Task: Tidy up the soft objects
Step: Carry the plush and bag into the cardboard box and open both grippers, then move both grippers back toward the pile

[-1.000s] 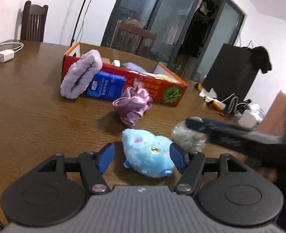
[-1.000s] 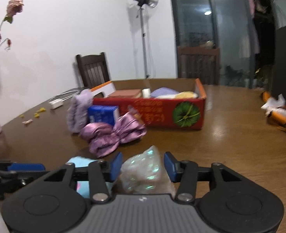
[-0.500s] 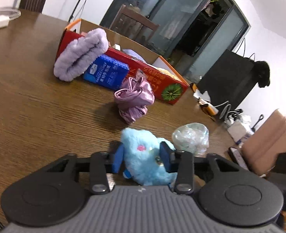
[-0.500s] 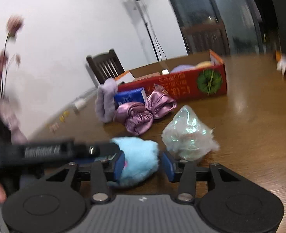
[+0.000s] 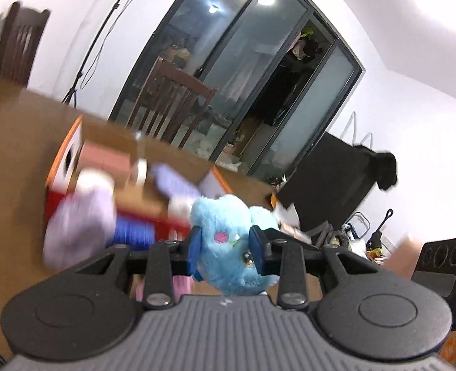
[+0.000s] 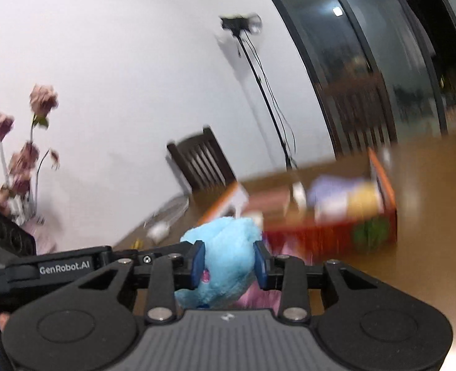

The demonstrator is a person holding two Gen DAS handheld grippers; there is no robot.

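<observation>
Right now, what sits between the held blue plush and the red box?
Left wrist view, blurred: a lilac headband and a blue pack lie before the red box, beyond the blue plush.

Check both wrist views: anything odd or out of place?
The left gripper and the right gripper are both closing on the same blue plush toy, pinching it from two sides. One small toy in two grips looks odd; the rest is too blurred to judge.

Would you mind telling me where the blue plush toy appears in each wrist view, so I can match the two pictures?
Left wrist view: the blue plush toy sits low and centre, between the left gripper pads.
Right wrist view: the toy is low and centre, between the right gripper pads, whose jaws are closing.
Shared landmark: the red cardboard box behind the toy in both views.
</observation>
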